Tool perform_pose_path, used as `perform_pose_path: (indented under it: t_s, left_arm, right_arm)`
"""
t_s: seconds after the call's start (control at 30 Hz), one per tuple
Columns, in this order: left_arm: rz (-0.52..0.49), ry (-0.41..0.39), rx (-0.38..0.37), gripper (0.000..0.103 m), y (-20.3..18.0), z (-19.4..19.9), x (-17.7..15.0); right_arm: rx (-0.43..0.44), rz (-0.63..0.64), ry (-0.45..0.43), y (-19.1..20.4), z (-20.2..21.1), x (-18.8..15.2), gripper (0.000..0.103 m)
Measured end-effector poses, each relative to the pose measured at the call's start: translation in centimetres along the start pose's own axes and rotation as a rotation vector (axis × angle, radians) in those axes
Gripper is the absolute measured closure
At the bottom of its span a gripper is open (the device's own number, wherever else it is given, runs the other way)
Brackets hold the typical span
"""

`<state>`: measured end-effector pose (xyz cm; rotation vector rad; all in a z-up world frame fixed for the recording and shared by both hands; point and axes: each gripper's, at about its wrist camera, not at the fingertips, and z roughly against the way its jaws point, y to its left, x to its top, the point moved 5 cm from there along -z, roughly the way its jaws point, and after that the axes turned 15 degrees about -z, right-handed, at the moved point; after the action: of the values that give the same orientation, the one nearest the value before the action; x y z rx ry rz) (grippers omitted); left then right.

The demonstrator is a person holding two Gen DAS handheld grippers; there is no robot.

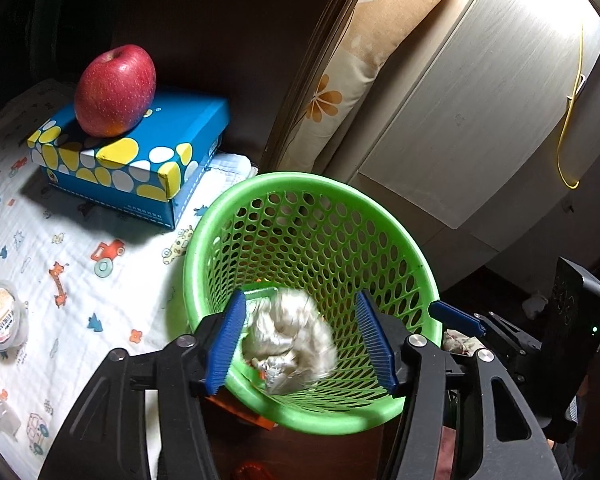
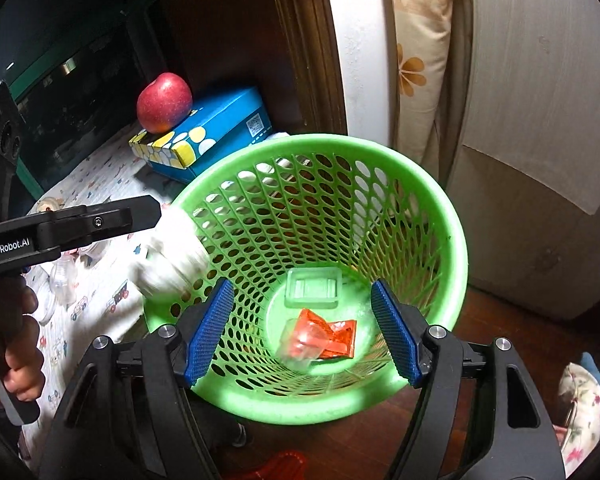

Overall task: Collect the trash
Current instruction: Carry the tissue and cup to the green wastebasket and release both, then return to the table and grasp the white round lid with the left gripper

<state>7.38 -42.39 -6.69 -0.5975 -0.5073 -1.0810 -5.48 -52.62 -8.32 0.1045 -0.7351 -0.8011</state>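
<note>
Left gripper (image 1: 302, 344): jaws standing apart, gripping nothing.
Crumpled tissue (image 1: 290, 340): blurred, sitting loose between its 2 pads, above the green basket (image 1: 204, 240); long axis unclear.
Right gripper (image 2: 303, 332): hanging open and empty over the basket.
Orange wrapper (image 2: 334, 338): lying flat on the basket floor.

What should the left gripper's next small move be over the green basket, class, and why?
Probably draw the left gripper back toward the cloth-covered table for more trash. Its jaws stand apart, the blurred white wad is loose between them over the green basket, and a small lidded tub still lies there.
</note>
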Motion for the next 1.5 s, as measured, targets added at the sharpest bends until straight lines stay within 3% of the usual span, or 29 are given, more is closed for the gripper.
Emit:
perform_pose_path:
  t_s: [0.3, 0.7, 1.0, 1.23, 1.5]
  left_arm:
    - [0.019, -0.012, 0.056, 0.045, 1.2, 2.4, -1.6]
    - [0.133, -0.035, 0.268, 0.034, 8.3, 9.8, -6.7]
    - [0.252, -0.035, 0.43, 0.024, 15.3, 15.9, -12.5]
    - [0.327, 0.021, 0.552, 0.016, 21.0, 19.1, -18.1]
    - [0.357, 0.106, 0.585, 0.01, 24.7, 18.7, -22.9]
  right_arm:
    - [0.025, 0.014, -0.007, 1.0, 0.6, -0.3, 0.027]
    - [0.108, 0.113, 0.023, 7.7, -0.1, -1.7, 0.023]
    - [0.166, 0.197, 0.068, 13.7, -1.3, -3.6, 0.022]
    - [0.207, 0.268, 0.098, 18.1, -2.0, -5.4, 0.022]
    - [0.241, 0.324, 0.136, 22.1, -3.0, -7.2, 0.022]
